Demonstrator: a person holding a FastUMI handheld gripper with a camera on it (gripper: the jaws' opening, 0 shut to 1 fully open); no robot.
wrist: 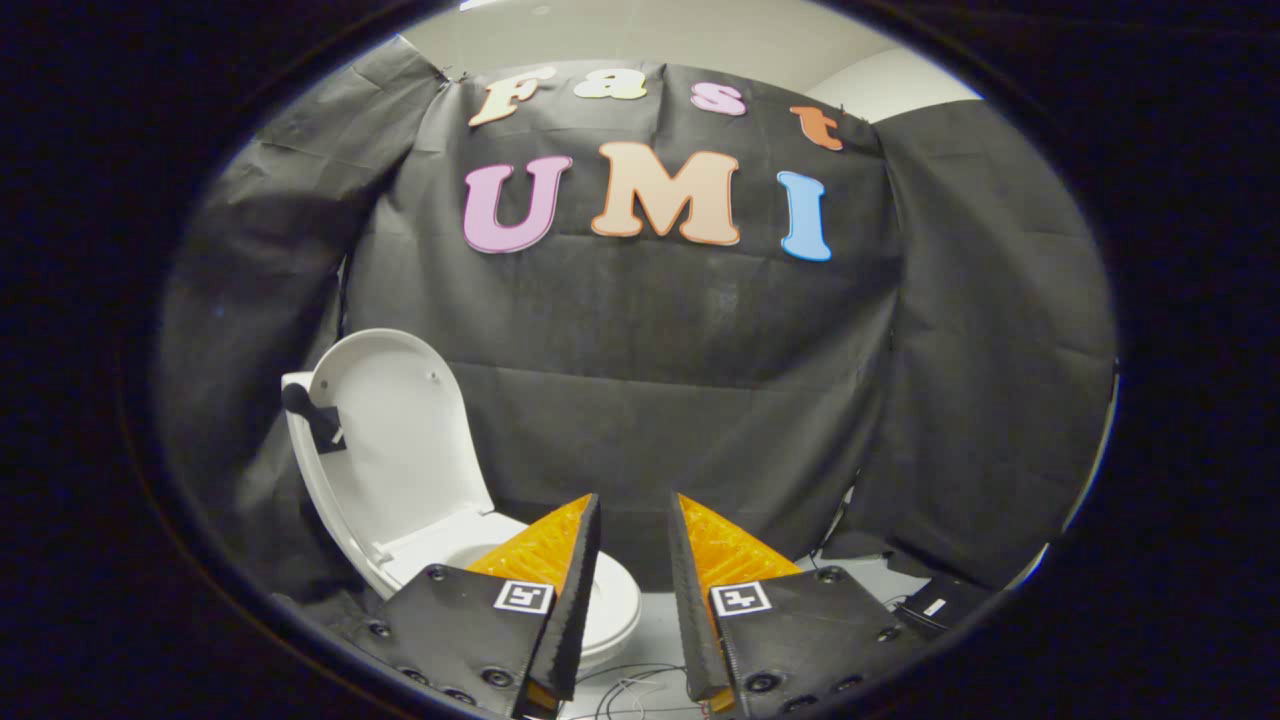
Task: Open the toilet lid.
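Black cloth hangs all around the booth, and the toilet sits low in front of it. Its lid stands up tall at the back of the toilet, leaning on the cloth, with the seat under it down flat. So the lid looks open and the job seems done. The gripper is just beside the toilet bowl, fingers a little apart and holding nothing. Next, it likely just needs to pull away from the toilet
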